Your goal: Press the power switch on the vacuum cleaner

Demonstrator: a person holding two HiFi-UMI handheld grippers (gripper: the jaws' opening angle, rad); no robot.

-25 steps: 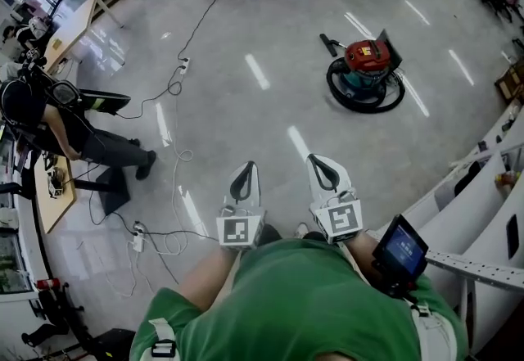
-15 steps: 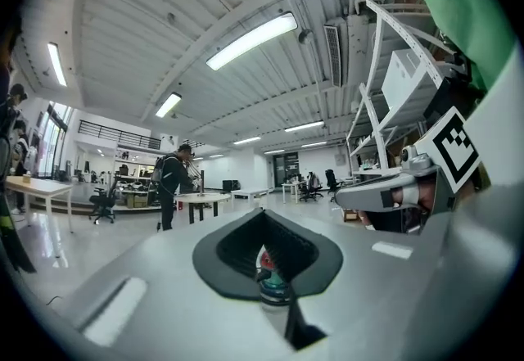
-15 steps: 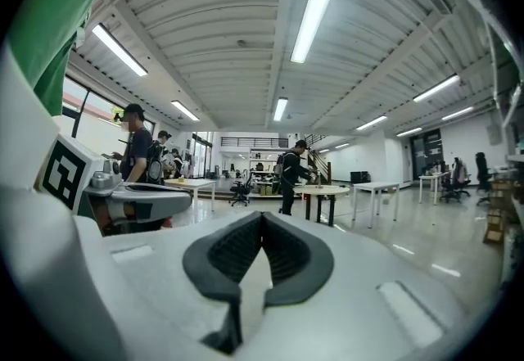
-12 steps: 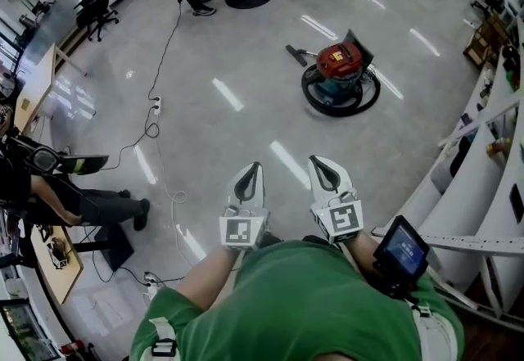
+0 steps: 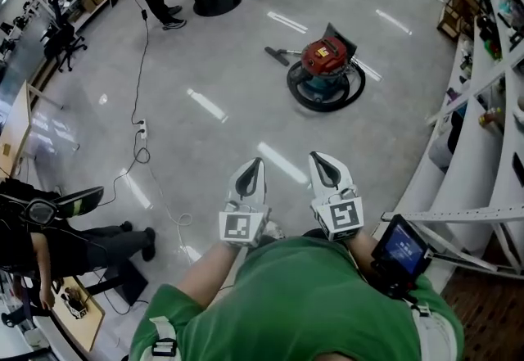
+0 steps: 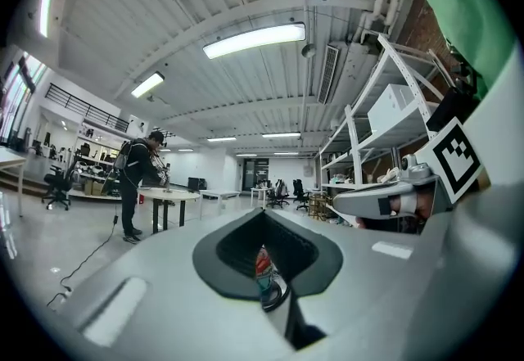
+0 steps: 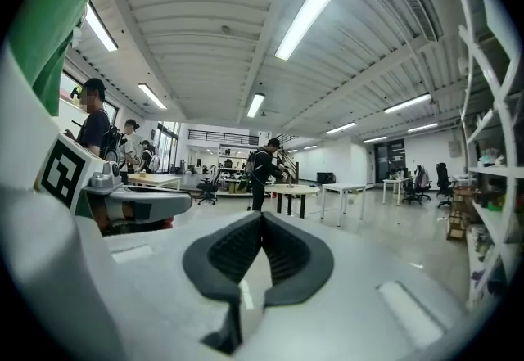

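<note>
Head view: vacuum cleaner [image 5: 325,73] is seen on the open floor, well ahead of left gripper [image 5: 254,167] and right gripper [image 5: 318,163]. Left gripper view: jaws are clenched together, empty. Right gripper view: jaws are clenched together, nothing held

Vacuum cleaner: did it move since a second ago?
Only the view swung: the vacuum cleaner now shows further left in the head view, on the same floor spot. Nothing was grabbed or let go. The left gripper and right gripper stayed shut, empty, side by side.
</note>
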